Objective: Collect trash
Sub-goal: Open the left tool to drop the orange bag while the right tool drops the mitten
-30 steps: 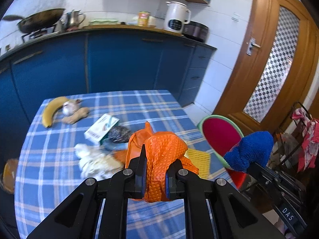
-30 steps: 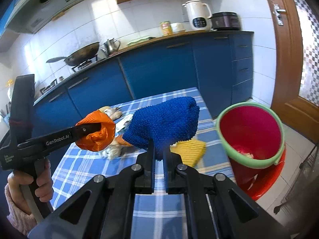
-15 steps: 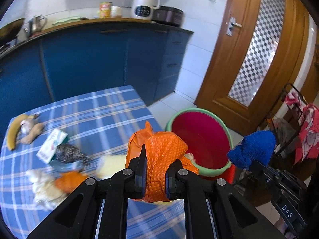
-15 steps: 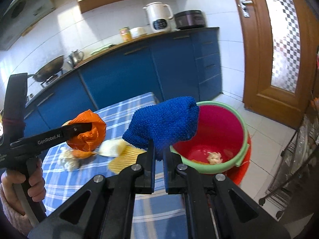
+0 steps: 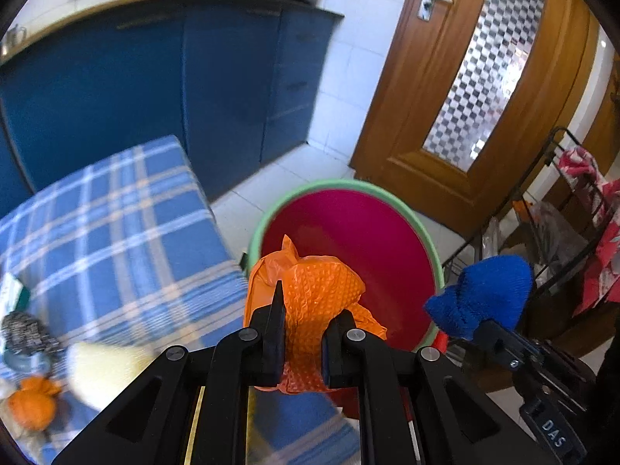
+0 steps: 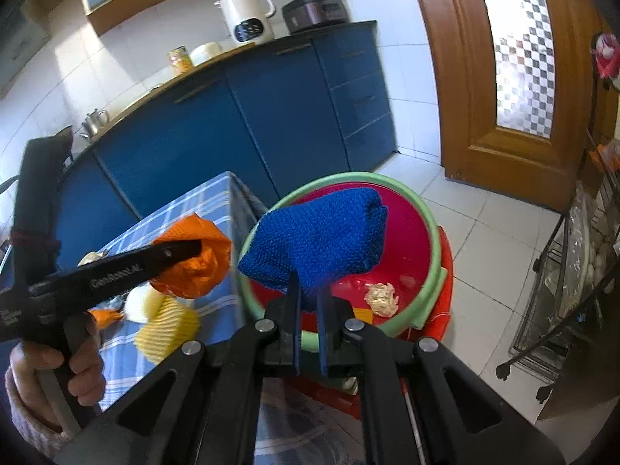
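Beside the table point(image 5: 116, 232), a red bin point(image 6: 418, 240) with a green rim stands on the floor, and one crumpled scrap point(image 6: 381, 299) already lies inside it. The right gripper point(image 6: 308, 302) pinches a blue cloth point(image 6: 321, 240) over the bin's mouth; the left gripper point(image 5: 302, 333) pinches an orange wrapper point(image 5: 310, 290) at the near rim, by the table edge. Neither piece is dropped yet. On the table more is left: a yellow sponge point(image 6: 168, 329), a steel scourer point(image 5: 29, 335), a small orange wad point(image 5: 33, 403) and a white piece point(image 6: 145, 302) I cannot identify. The job looks to me under halfway, with two releases due next.
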Motion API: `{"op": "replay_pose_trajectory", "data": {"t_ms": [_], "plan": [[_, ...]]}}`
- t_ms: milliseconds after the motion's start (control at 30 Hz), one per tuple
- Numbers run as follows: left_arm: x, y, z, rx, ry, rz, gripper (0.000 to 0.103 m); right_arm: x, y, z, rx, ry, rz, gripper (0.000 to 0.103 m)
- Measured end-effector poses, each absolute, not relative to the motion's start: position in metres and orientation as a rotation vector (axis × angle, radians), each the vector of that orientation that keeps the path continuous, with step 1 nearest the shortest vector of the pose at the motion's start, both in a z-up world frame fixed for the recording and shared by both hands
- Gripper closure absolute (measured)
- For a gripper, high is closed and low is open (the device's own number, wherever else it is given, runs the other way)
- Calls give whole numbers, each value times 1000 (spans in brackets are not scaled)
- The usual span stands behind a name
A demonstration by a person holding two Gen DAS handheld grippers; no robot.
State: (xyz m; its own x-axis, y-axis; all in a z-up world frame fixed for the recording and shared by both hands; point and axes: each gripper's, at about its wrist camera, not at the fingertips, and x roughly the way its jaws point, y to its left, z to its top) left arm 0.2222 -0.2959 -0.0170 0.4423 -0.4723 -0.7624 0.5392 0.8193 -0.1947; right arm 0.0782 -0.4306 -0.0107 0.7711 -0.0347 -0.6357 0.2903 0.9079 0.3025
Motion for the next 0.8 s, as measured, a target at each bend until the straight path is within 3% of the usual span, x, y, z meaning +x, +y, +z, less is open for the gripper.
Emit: {"op": "replay_pose_trajectory", "data": {"t_ms": [200,433,800], "plan": [[233,-322,-42,108,962,-676,84,85,-450,-27,434,696,-220,94],[242,-330,-56,112,991,-644,57,92,-463,-41,464,714,-233,94],[243,-331,-53,126,974,-602,56,101,-470,-54,462,745,-228,89]]}}
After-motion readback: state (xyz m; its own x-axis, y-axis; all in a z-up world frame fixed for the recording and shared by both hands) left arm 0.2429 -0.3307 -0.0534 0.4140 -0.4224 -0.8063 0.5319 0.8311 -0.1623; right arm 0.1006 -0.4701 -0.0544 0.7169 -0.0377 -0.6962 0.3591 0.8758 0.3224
